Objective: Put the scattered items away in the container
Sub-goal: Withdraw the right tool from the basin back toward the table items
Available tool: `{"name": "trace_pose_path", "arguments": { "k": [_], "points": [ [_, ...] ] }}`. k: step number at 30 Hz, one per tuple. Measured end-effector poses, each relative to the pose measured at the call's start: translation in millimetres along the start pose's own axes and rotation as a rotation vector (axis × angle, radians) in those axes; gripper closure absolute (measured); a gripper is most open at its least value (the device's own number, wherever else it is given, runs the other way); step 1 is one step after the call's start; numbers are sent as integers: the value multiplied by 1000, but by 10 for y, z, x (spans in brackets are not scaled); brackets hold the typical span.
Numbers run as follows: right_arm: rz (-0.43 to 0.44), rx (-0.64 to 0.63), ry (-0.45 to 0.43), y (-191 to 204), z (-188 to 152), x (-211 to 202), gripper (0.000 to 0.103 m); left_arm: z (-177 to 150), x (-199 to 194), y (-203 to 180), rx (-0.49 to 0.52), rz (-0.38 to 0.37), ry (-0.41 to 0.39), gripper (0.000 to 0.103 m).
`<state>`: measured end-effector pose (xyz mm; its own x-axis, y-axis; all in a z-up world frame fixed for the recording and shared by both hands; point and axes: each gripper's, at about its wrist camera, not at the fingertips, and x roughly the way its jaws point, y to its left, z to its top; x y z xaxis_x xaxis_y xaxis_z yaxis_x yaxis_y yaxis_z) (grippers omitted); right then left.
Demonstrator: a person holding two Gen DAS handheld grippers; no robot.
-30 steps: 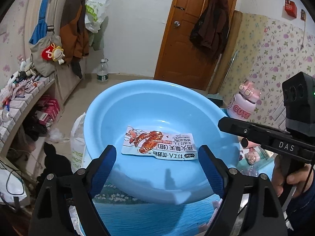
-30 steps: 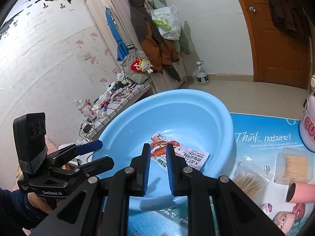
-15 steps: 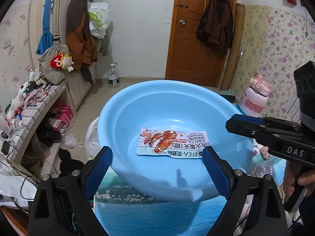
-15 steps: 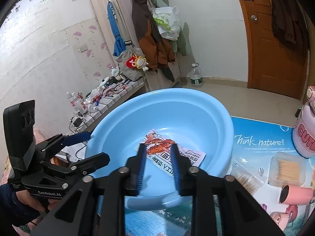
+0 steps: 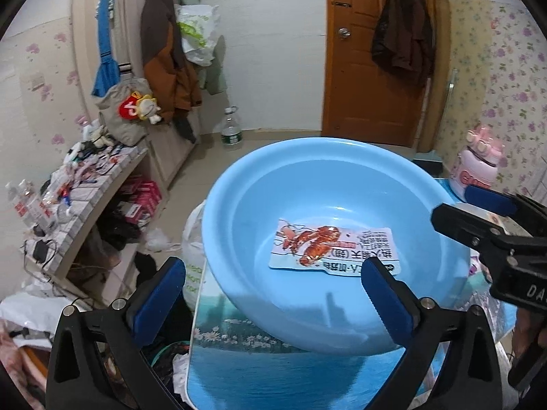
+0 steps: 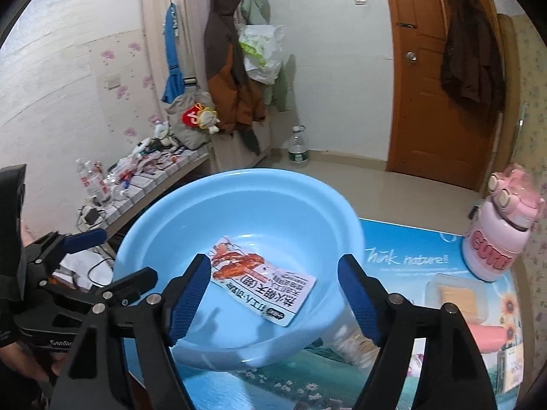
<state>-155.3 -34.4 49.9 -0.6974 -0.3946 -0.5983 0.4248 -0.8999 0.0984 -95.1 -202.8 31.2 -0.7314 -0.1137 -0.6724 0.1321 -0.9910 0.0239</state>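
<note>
The table with the blue printed nature-scene cover (image 6: 403,259) carries everything, and the round light-blue plastic basin (image 5: 239,212) takes up its left end, the rim hanging a little over that edge. Flat on the basin's floor lies the white snack packet printed with a red crayfish (image 5: 333,247), nothing else beside it in there.

Both tools tilt downward at the basin from the near edge. The left gripper (image 5: 273,294) hangs over the near left corner, its jaws opening to their widest, nothing between the blue pads; the near rim of the basin shows through the gap. The right gripper (image 6: 273,299) sits just beside it, a little further along the near edge, its jaws also opening wide and empty, the packet lying below and beyond them, not touched. A hand (image 6: 20,362) clasps the left tool's grip at the low left of the right view.

Toward the far right corner stands a pink and white lidded bottle (image 6: 499,235). Nearer, along the right edge, rests a clear plastic box of toothpicks (image 6: 454,295), and just below it a pink cylinder lying on its side (image 6: 485,336). The right claw's finger partly hides what lies by the basin's right side.
</note>
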Motion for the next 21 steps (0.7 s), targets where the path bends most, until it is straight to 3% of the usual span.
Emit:
{"name": "trace_pose_path", "arguments": {
  "k": [5,8,21],
  "points": [
    [-84,21,10,58,-9,-24,25,-20,14,12,-56,45,17,0],
    [-81,34,9,96,-39,-76,25,-13,2,-11,-83,59,19,0],
    [-159,40,-13,124,-141,-410,25,-14,-201,-161,-32,98,0,0]
  ]
}}
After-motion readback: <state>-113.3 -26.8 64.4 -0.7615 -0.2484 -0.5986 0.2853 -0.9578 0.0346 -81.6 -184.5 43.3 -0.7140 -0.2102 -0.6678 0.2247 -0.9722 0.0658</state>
